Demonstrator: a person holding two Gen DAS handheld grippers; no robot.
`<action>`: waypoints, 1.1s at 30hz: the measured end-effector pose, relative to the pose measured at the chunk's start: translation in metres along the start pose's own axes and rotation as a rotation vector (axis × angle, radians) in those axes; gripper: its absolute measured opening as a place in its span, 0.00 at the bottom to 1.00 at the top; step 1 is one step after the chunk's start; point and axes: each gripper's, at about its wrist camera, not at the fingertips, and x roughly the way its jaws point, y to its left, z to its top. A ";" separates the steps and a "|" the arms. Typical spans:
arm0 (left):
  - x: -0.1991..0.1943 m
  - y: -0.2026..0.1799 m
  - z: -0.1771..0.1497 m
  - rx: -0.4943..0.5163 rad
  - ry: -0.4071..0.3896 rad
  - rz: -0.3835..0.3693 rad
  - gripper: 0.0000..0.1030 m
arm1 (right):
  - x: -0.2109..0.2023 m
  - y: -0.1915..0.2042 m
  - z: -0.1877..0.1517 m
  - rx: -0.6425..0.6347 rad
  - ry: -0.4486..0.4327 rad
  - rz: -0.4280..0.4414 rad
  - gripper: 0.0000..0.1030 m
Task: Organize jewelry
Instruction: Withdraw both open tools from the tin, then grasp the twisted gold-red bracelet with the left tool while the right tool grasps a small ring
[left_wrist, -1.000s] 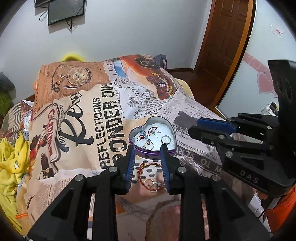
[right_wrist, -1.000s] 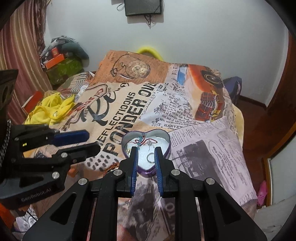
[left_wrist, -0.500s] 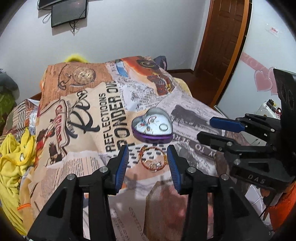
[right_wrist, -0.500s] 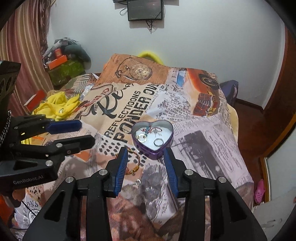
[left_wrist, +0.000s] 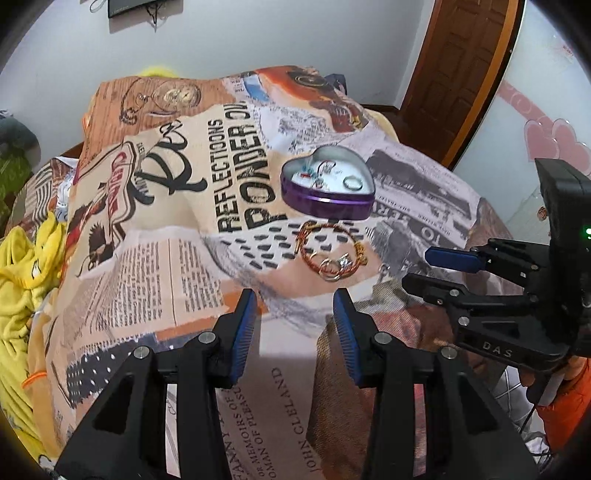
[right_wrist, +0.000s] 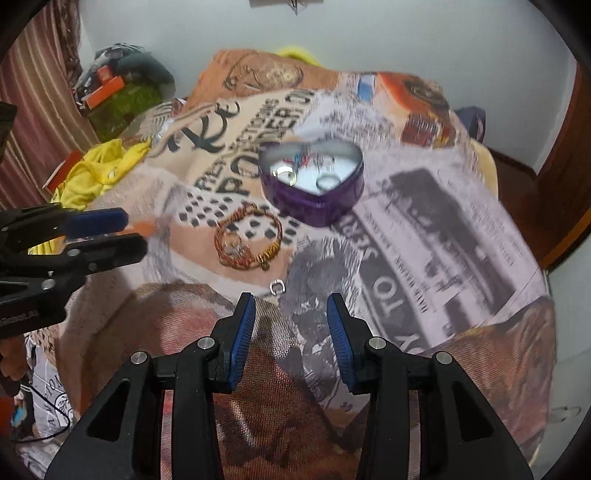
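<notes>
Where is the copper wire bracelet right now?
The copper wire bracelet lies on the printed bedspread, just in front of the purple heart tin, ahead of both open grippers.

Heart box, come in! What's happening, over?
Left gripper open, right gripper open, both empty. Heart box holds rings; bracelet and small ring lie outside. Nothing blocking.

Bed and Items Resting on It

The bed (left_wrist: 155, 280) carries a newspaper-print cover. On it lie a purple heart-shaped tin (left_wrist: 327, 201), a coiled bracelet (left_wrist: 328, 254) just beside the tin, a small metal clasp (right_wrist: 276, 287) nearby, and yellow cloth (left_wrist: 26, 258) at one edge.
</notes>
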 end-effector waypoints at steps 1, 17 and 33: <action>0.002 0.000 -0.001 -0.002 0.004 0.000 0.41 | 0.001 0.000 -0.001 0.002 0.002 0.002 0.35; 0.024 -0.002 -0.001 0.019 0.015 0.022 0.41 | 0.024 0.018 -0.001 -0.106 -0.019 -0.010 0.18; 0.046 0.009 0.028 -0.057 0.036 -0.046 0.40 | 0.009 -0.003 0.006 -0.018 -0.079 0.033 0.09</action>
